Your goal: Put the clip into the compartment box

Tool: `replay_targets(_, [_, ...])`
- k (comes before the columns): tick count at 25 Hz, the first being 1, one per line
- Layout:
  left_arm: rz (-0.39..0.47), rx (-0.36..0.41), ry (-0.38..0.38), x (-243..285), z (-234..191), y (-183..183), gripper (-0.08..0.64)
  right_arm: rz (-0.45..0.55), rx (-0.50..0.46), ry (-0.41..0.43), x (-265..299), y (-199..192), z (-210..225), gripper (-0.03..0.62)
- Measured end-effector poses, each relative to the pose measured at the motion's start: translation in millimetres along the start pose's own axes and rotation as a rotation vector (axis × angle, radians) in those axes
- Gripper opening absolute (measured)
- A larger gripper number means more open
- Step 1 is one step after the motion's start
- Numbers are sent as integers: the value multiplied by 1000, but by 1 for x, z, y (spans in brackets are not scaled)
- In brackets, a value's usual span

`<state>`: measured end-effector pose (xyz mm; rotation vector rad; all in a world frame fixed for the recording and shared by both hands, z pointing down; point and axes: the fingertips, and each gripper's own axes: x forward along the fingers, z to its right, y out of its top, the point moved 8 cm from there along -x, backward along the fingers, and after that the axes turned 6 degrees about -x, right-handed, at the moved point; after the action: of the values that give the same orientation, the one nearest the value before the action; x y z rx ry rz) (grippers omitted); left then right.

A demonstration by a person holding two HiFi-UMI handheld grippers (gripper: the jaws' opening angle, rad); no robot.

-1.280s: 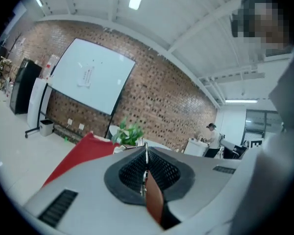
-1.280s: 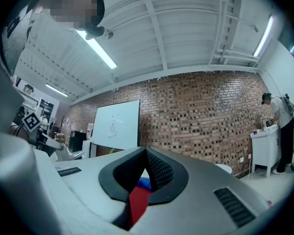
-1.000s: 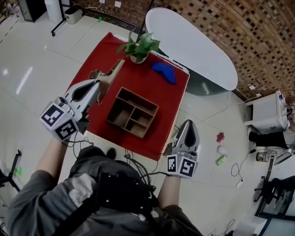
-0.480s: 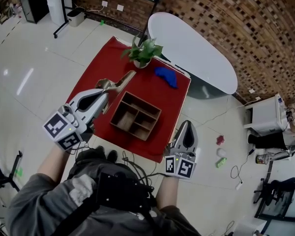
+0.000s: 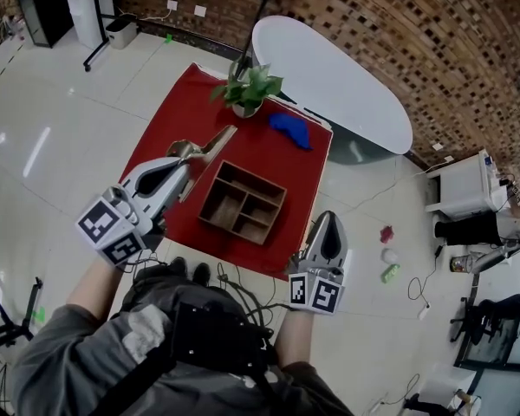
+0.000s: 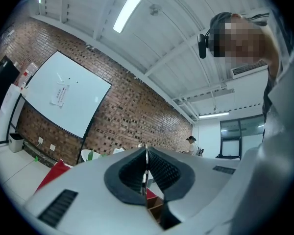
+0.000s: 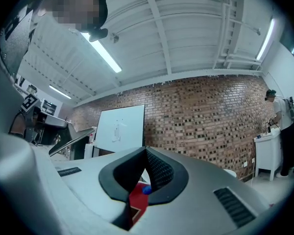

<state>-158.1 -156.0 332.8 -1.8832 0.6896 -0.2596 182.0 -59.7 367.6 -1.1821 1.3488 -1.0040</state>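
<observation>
Clip, long and tan (image 5: 210, 140): pinched in the closed jaws of the white left gripper (image 5: 185, 158), just left of the brown wooden compartment box (image 5: 243, 203) on the red-covered table (image 5: 290, 167). White right gripper (image 5: 328, 218), near right of box: jaws together, empty. Beyond box: green potted plant (image 5: 247, 89), blue cloth (image 5: 290, 129).

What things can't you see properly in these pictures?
- The clip: the left gripper view shows only a thin edge of it between the shut jaws. The body of the left gripper hides the rest.
- The blue thing: it is too small in the head view to name, and just a speck in the right gripper view.
- The compartment box: the left gripper view shows only a corner below the jaws.
</observation>
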Motion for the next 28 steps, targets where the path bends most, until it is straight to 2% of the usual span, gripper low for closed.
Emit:
replay_targets(4, [-11,2,-19,-5,-7,2,35,-4,-12,-29,-7,4,-6,-1])
replay_targets(7, [17,-24,-97,0,-1,9,35,-12,-21,-48,-9,6,-9,-1])
replay_targets(9, [-8,2,-150,7,2,4,35,-21,-25,-65,-8,6,-7,-1])
replay_targets(12, [-54,65,-215,22,3,-16,35,-37,-30,-95,-8,3,-3,0])
replay_targets(16, [-53,29,-319,45,7,-44,35,-66,-43,-151,-21,-6,0,0])
replay_targets(20, [-81,75,-396,65,12,-70,36,-84,-50,-204,-34,-9,5,0])
replay_targets(24, [-109,56,-475,88,20,-98,35,-90,-52,-239,-43,-14,16,-2])
replay_targets(28, [-127,16,-493,114,26,-126,36,-95,-51,-257,-48,-22,38,-2])
